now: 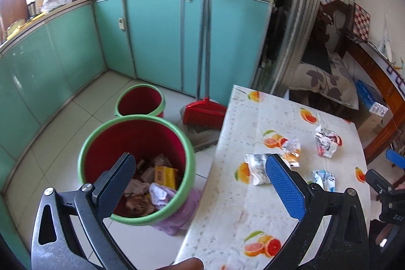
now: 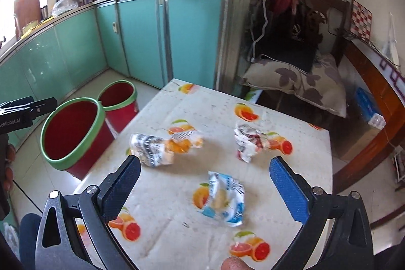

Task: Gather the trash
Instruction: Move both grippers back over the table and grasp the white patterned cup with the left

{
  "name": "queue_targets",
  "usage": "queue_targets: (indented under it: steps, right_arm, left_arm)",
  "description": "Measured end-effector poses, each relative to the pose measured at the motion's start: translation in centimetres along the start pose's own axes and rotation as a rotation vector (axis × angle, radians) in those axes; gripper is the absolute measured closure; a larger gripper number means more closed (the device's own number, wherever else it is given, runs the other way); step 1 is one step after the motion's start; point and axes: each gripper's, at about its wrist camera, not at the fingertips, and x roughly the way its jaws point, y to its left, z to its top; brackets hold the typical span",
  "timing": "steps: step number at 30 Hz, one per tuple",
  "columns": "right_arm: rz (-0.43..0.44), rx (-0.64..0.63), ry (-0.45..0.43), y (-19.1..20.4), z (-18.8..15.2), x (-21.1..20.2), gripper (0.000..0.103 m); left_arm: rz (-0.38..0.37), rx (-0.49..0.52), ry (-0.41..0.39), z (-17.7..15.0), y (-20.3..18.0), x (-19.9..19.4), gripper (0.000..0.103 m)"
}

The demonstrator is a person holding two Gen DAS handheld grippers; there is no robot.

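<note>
The left gripper [image 1: 200, 184] was held with its jaws spread wide and nothing between them, one finger pad black and the other pad blue, both pointing forward and slightly down. The right gripper [image 2: 205, 184] was in the same pose, jaws wide apart and empty, and its dark body showed at the right edge of the left wrist view, level with and just beside the left one. A fingertip [image 2: 234, 264] of the person's hand showed at the bottom edge of the right wrist view, behind the jaws.
</note>
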Motion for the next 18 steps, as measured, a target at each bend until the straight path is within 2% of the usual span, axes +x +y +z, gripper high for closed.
queue_targets:
  steps: [5, 9, 11, 18]
  right_arm:
    - [-0.061, 0.064, 0.024, -6.3, -2.0, -0.5, 0.001]
    - [-0.096, 0.1, 0.033, -9.7, -2.9, -1.1, 0.001]
    - [-0.11, 0.119, 0.034, -10.6, -2.9, -1.1, 0.001]
    - [-0.137, 0.175, 0.065, -12.9, -4.3, -0.3, 0.001]
  left_arm:
    - [-0.05, 0.121, 0.081, -1.5, -6.1, 3.3, 0.0]
    - [-0.083, 0.224, 0.152, -2.9, -9.6, 5.9, 0.0]
    - [-0.094, 0.279, 0.187, -3.3, -10.8, 7.1, 0.0]
    - [-0.088, 0.45, 0.232, -3.8, -13.4, 10.3, 0.0]
